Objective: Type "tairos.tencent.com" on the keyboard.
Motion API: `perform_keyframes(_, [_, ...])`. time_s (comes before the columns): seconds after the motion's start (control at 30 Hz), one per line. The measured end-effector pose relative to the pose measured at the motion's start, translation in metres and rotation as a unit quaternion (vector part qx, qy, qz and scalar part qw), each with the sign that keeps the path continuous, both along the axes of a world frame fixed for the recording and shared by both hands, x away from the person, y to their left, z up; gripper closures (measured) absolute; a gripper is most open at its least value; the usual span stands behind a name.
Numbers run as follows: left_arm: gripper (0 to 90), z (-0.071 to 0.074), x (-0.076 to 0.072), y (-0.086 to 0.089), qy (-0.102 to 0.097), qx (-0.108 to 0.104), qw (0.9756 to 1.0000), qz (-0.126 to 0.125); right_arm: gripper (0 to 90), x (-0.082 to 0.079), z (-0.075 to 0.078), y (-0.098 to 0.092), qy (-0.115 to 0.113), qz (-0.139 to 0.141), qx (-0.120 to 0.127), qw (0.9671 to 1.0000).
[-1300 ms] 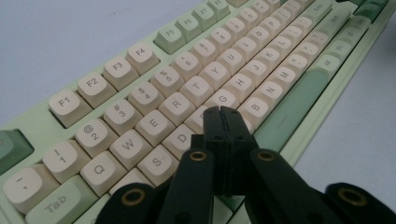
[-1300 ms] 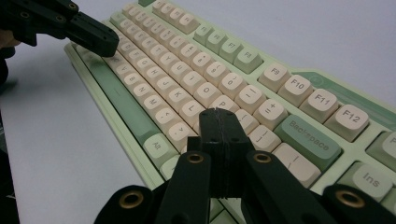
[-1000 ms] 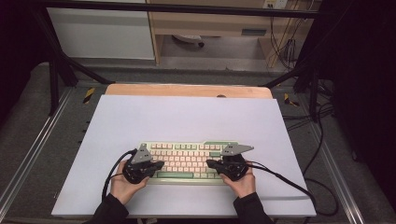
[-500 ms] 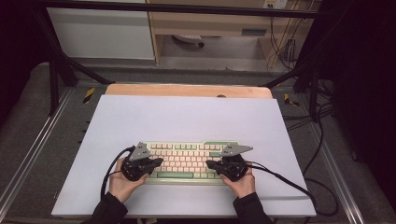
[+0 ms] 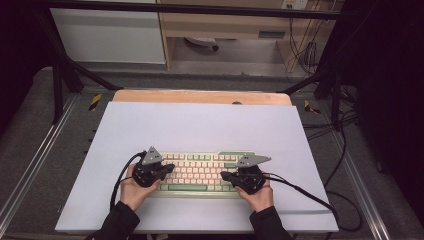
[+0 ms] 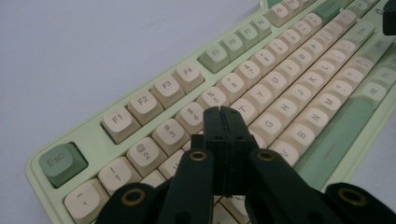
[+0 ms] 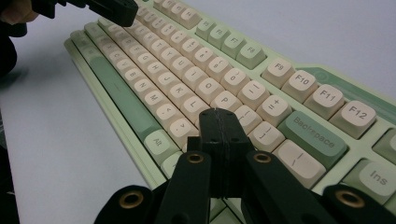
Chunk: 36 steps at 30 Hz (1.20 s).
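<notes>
A pale green keyboard (image 5: 200, 172) with cream keys lies on the white mat near the table's front edge. My left gripper (image 5: 167, 169) hovers over its left end, jaws shut with nothing between them. In the left gripper view the gripper's tips (image 6: 223, 112) sit just above the letter keys near the number row of the keyboard (image 6: 280, 70). My right gripper (image 5: 226, 176) is over the right end, also shut and empty. In the right gripper view its tips (image 7: 218, 113) hang above the keys beside the P key of the keyboard (image 7: 196, 70); the left gripper (image 7: 112, 9) shows at the top left.
The white mat (image 5: 200, 125) covers most of the wooden table (image 5: 200, 96). Black cables (image 5: 310, 195) trail from both grippers off the front and right. Metal frame rails (image 5: 30, 165) run along both sides, with shelving and cords behind.
The left gripper has shifted slightly over the keyboard's left end. The right gripper has stayed where it was. Both have kept their jaws shut.
</notes>
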<state>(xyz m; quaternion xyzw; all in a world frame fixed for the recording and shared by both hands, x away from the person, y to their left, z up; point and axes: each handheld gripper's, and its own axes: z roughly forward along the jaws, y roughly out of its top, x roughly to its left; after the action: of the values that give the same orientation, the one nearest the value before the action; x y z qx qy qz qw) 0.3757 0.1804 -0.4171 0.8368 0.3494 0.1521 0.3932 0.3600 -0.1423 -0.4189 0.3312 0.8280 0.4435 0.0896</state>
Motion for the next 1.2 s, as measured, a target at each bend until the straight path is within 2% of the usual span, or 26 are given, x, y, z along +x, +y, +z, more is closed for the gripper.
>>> perform_keyframes(0.17, [90.0,-0.004,0.004,-0.001,0.001,0.013,0.9999,0.007,90.0,0.000,0.000,0.000,-0.002,0.001,0.001,1.0000])
perform_keyframes(0.7, [90.0,-0.010,0.006,-0.004,0.005,0.022,0.9997,0.003,90.0,0.000,0.000,0.000,-0.001,0.001,0.001,1.0000])
perform_keyframes(0.87, [90.0,-0.007,0.004,-0.003,0.000,0.014,0.9999,0.003,90.0,0.000,0.001,0.000,-0.001,0.001,0.002,1.0000])
perform_keyframes(1.2, [89.9,0.006,-0.009,0.005,-0.011,-0.002,0.9999,-0.010,90.0,0.000,0.002,0.001,-0.002,0.002,0.009,1.0000])
